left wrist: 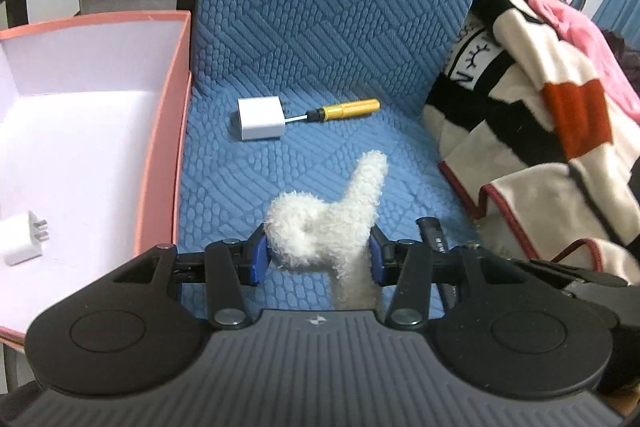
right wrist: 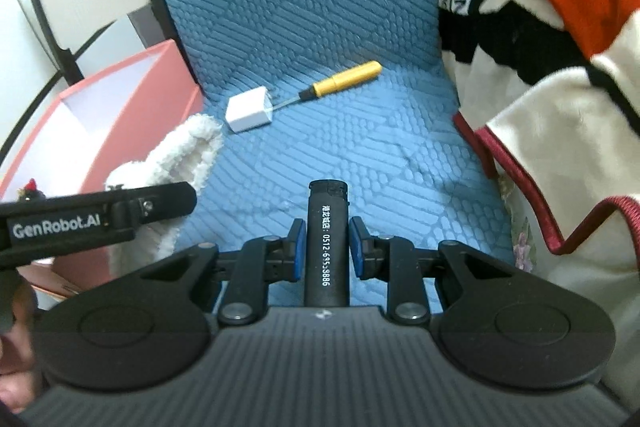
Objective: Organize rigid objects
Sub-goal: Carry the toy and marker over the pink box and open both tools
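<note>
My left gripper (left wrist: 317,255) is shut on a fluffy white sock (left wrist: 340,211) and holds it above the blue quilted seat (left wrist: 320,47). My right gripper (right wrist: 326,246) is shut on a black cylinder (right wrist: 326,247) with white printed digits, its tip pointing forward. A white charger cube (left wrist: 261,118) lies on the seat, touching the tip of a yellow-handled screwdriver (left wrist: 344,110). Both show in the right wrist view, the charger (right wrist: 248,111) and the screwdriver (right wrist: 344,78). A pink box (left wrist: 168,131) at the left holds a second white charger (left wrist: 22,242).
A striped black, white and red blanket (left wrist: 532,131) is piled on the right of the seat, also in the right wrist view (right wrist: 560,87). The pink box (right wrist: 132,99) and the left gripper's body (right wrist: 92,217) sit at the left there. A chair back stands behind.
</note>
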Motion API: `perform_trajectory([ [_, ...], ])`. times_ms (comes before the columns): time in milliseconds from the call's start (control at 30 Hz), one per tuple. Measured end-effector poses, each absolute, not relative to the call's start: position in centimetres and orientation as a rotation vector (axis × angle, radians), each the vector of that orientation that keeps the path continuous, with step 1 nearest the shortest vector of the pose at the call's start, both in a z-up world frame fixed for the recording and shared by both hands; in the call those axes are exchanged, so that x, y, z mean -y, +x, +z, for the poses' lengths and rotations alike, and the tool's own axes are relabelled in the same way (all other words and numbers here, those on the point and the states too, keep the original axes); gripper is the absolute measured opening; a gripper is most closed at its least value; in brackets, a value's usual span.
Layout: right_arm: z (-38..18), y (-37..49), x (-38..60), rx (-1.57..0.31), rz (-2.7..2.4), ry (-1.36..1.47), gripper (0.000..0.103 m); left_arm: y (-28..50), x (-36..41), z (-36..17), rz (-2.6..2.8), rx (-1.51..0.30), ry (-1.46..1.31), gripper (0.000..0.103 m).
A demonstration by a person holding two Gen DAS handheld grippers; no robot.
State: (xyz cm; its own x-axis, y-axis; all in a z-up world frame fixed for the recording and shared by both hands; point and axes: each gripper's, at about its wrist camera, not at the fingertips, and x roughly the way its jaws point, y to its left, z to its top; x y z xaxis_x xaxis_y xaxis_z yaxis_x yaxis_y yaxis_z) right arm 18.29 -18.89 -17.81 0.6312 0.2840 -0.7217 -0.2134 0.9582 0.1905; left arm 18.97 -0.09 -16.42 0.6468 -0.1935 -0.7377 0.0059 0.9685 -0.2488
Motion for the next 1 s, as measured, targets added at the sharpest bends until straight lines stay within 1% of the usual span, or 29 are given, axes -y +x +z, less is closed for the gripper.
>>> perform_trajectory([
  [233, -14.0, 17.6, 16.7, -0.795, 0.331, 0.083, 0.027, 17.8, -1.8, -12.8, -0.103, -0.837, -0.242, 0.053],
  [733, -4.4, 18.0, 10.9, -0.669, 0.425, 0.057, 0.027, 16.8, -9.8, -4.4, 0.006, -0.72, -0.298, 0.053],
  [1000, -2.3, 18.3, 6.1, -0.64, 0.509, 0.046, 0.027, 15.7, -15.3, -2.5, 0.096, -0.69, -0.292, 0.053],
])
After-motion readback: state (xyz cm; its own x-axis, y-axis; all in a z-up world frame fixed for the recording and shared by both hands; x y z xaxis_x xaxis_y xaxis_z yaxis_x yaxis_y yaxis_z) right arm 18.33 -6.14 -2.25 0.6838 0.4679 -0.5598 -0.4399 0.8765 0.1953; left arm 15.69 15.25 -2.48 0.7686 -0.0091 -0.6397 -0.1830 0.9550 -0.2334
